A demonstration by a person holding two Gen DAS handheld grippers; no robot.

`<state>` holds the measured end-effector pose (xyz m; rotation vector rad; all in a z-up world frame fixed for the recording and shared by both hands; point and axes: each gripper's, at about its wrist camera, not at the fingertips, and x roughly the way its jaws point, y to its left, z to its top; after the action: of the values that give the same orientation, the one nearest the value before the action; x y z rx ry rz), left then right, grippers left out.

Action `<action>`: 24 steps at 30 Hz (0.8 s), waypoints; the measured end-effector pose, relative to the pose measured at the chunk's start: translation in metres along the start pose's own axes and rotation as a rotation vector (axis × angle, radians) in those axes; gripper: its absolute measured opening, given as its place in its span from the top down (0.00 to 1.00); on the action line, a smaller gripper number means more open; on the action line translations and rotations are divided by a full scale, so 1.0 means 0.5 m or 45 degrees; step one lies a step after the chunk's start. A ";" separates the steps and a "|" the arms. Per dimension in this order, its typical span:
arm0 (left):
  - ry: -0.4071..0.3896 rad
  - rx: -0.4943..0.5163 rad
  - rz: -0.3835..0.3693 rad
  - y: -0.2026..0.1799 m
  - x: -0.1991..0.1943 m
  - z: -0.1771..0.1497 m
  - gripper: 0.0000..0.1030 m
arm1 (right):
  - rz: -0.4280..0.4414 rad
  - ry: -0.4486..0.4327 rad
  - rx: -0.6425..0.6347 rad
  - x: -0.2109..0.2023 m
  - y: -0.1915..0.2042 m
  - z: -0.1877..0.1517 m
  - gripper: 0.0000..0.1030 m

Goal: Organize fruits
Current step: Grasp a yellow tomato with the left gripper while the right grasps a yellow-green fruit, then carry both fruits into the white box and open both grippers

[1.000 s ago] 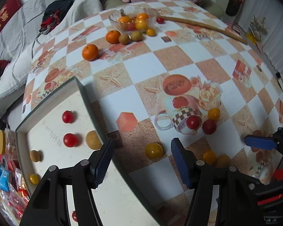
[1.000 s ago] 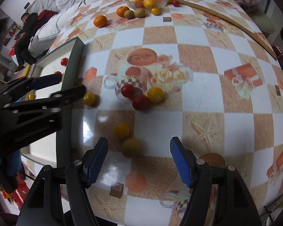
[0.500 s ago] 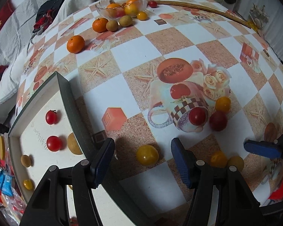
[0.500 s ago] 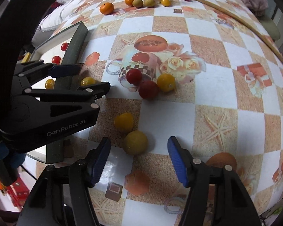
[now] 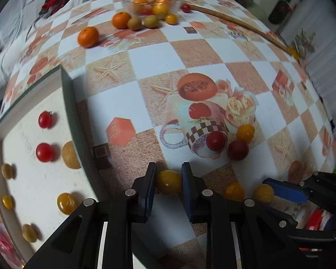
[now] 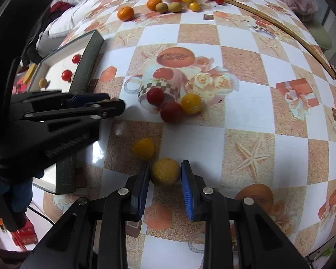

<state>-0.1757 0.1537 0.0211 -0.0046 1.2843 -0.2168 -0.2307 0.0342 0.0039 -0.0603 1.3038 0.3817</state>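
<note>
the left claw point(image 5: 168, 185) points steeply down at the tabletop point(image 5: 159, 60), its jaws closing on a yellow tomato point(image 5: 168, 182) that sits between the blue pads; both pads look to be touching its sides. the tomato rests on the checked cloth just right of the tray point(image 5: 69, 103).

the right claw point(image 6: 165, 174) is likewise closing, with a rough tan fruit point(image 6: 165, 171) between its pads, each pad against a side. just up and left of it lies an orange-yellow tomato point(image 6: 143, 148), close but apart from the claw. in the left view that same pair shows at lower right, the tan fruit point(image 5: 263, 193) against the right claw's blue pad point(image 5: 286, 191).

further up the cloth, on a printed cup, three tomatoes sit in a cluster: a red one point(image 6: 155, 96), a darker red one point(image 6: 171, 112) and a yellow one point(image 6: 191, 103), touching or nearly so.

the tray stands at the tabletop's left edge, dark-rimmed and white inside. it holds two red tomatoes point(image 5: 44, 152), a tan fruit point(image 5: 70, 154) by the rim, and several small yellow and tan pieces, spread apart.

at the far end a glass bowl point(image 5: 152, 0) holds orange and yellow fruit. before it lie two oranges point(image 5: 88, 37), two brownish fruits point(image 5: 134, 23), a small yellow tomato point(image 5: 171, 19) and a red one point(image 5: 186, 8).
</note>
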 end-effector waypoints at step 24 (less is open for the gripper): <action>-0.088 -0.244 0.019 0.105 -0.117 -0.025 0.77 | 0.063 -0.053 -0.029 -0.044 0.047 0.092 0.70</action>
<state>-0.1947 0.2162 0.0665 -0.1652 1.2316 -0.0795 -0.1998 0.0626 0.0410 -0.0390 1.2616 0.4383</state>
